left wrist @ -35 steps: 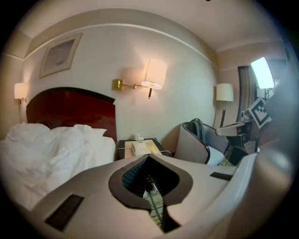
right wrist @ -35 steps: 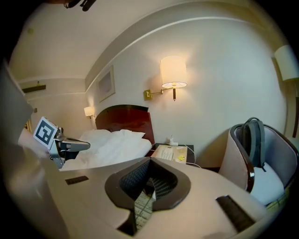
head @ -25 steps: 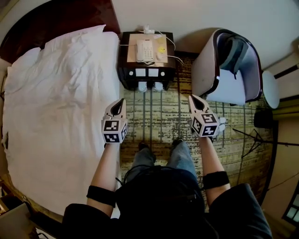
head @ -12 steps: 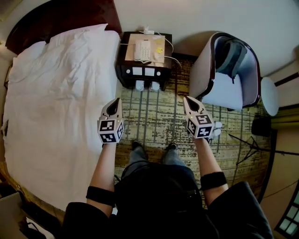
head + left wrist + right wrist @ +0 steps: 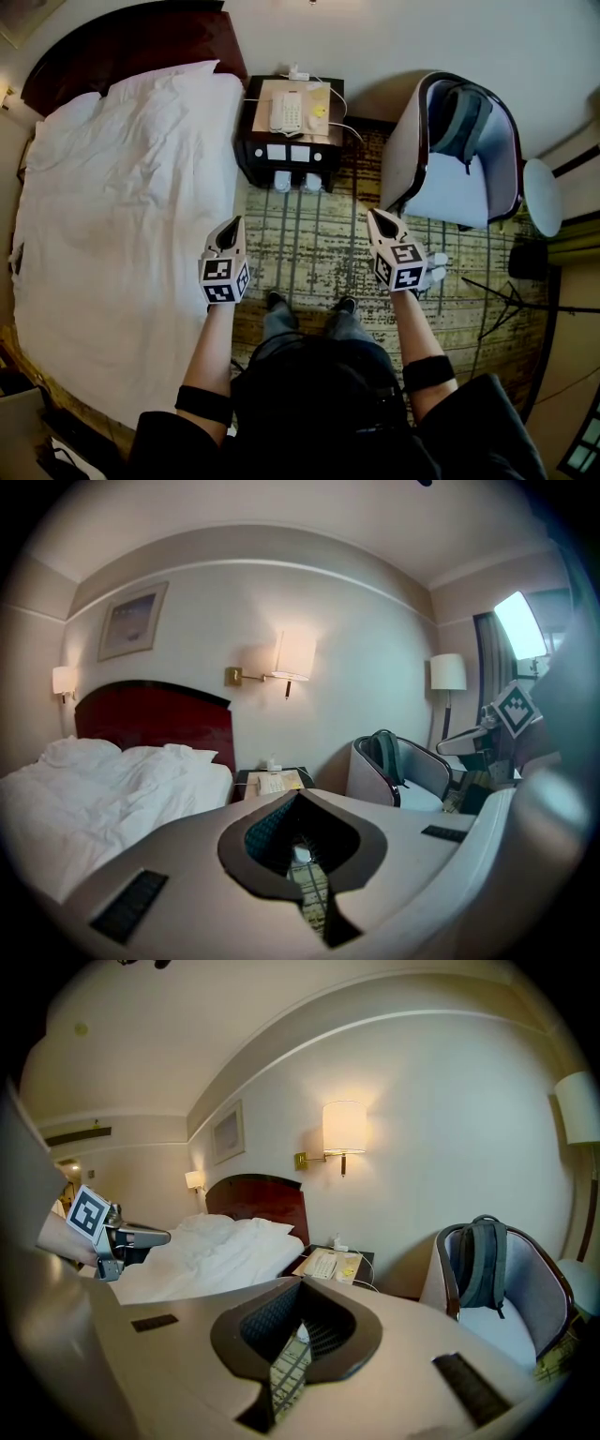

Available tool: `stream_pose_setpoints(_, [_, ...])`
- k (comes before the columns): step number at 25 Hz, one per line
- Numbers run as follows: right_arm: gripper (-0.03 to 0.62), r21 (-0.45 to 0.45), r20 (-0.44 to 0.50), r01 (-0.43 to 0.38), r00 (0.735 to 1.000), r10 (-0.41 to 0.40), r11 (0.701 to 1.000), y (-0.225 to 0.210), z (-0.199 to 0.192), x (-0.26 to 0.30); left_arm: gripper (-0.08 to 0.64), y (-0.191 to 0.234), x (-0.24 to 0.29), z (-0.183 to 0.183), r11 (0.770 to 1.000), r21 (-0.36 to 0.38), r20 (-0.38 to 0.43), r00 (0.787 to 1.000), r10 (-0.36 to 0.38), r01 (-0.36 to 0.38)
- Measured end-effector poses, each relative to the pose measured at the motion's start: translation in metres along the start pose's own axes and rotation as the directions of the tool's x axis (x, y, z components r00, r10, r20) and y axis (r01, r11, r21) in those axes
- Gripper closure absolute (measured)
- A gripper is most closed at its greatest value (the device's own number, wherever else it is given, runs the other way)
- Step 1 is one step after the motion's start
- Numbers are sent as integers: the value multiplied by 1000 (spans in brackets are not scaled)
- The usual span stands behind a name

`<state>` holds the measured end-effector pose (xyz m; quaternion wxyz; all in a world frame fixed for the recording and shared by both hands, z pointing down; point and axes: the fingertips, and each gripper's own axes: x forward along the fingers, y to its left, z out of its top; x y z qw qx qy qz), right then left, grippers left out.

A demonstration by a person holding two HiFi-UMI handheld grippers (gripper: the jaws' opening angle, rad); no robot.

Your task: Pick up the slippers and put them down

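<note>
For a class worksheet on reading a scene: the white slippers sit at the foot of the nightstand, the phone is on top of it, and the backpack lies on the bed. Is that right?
Not quite. The backpack is in the armchair, not on the bed, as the head view shows. The slippers at the foot of the nightstand and the phone on top are right.

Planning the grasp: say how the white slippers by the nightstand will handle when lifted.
The slippers look small and white, hotel-style: probably light and floppy, likely sagging from a pinch. On carpet against the nightstand, pushing would probably bunch them, not slide.
</note>
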<state>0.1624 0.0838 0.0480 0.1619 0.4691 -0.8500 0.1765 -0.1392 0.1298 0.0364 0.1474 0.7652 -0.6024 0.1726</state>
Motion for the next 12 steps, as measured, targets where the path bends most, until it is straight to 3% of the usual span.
stream_pose_setpoints(12, [591, 18, -4, 9, 1000, -9, 1000, 5, -13, -18, 552, -14, -19, -20, 1000, 6, -37, 999, -19, 20])
